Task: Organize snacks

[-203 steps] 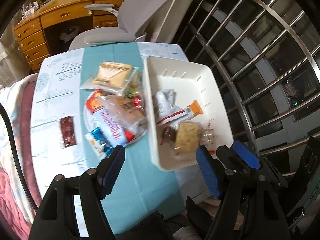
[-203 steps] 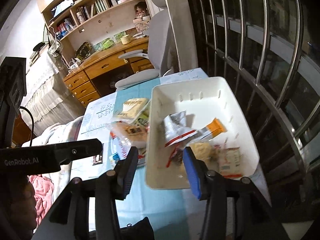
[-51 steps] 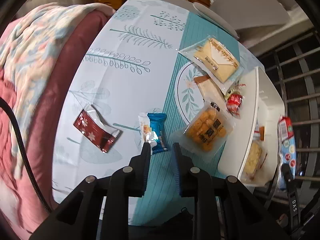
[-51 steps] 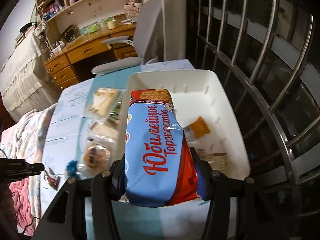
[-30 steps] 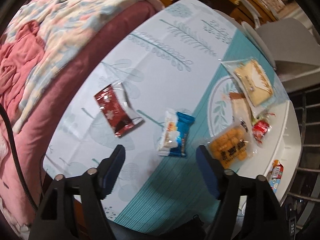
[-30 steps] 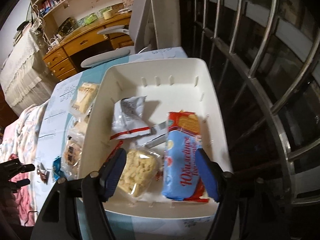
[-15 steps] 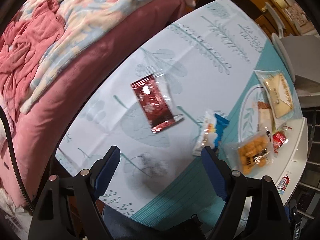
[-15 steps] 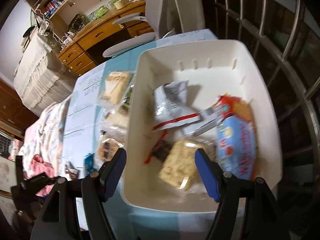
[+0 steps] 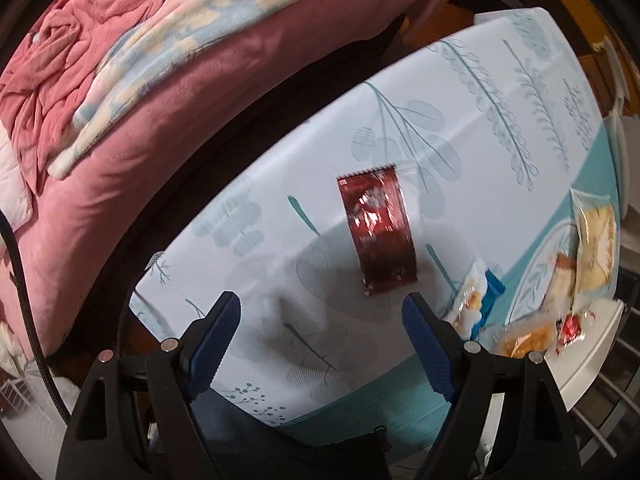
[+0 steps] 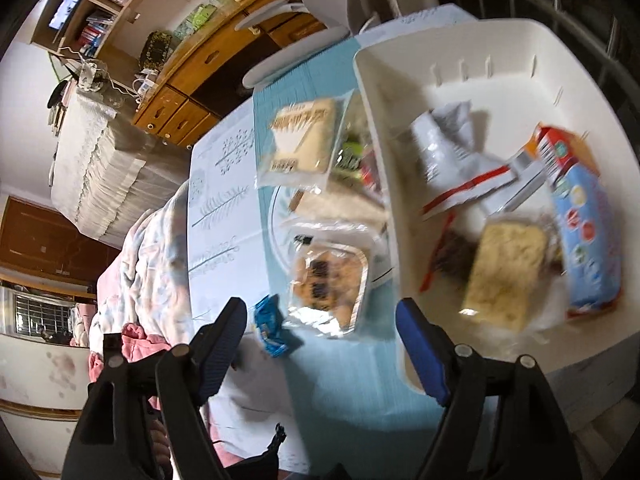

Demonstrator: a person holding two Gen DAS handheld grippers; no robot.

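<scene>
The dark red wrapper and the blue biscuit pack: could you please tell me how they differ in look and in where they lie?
The dark red wrapper is small, flat and glossy; the blue biscuit pack is long and bulky, with a red end. The dark red wrapper lies alone on the tablecloth; the blue biscuit pack lies inside the white bin among other snacks. Both are sealed and in neither gripper.

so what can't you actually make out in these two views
- Left wrist view: the snack packets near the white plastic tray are smeared by motion at the right edge; their print is unreadable.
- Right wrist view: print on the blue biscuit pack is blurred.
- Right wrist view: the small blue wrapper is too blurred to identify.
- The dark red foil packet shows only glare.
</scene>
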